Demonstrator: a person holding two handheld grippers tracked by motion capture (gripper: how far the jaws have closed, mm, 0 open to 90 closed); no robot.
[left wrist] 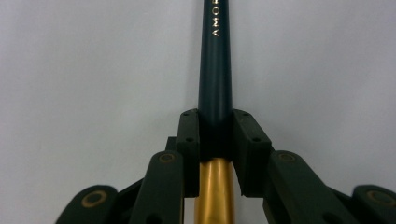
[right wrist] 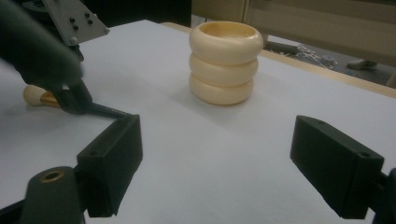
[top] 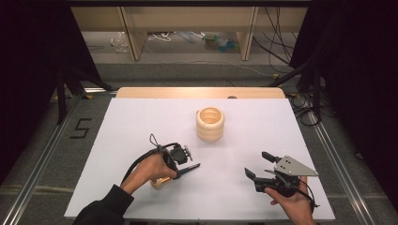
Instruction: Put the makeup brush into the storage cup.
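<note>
A make-up brush [top: 191,167] with a dark handle, a gold ferrule and a cream tip lies low over the white table [top: 141,122]. My left gripper [top: 179,172] is shut on it; in the left gripper view the pads clamp the brush [left wrist: 215,70] where the dark handle meets the gold ferrule, the handle pointing away from my left gripper [left wrist: 215,128]. A cream ribbed holder cup [top: 210,124] stands upright past the table's middle. My right gripper [top: 258,164] hovers open at the near right, nothing between its fingers. In the right gripper view the cup [right wrist: 225,63] is beyond my right gripper [right wrist: 215,158], the brush [right wrist: 105,111] to the left.
The table's wooden far edge [top: 202,92] runs behind the cup. Black curtains and stands flank both sides, and cables lie on the floor beyond. Bare white surface lies between the two grippers and around the cup.
</note>
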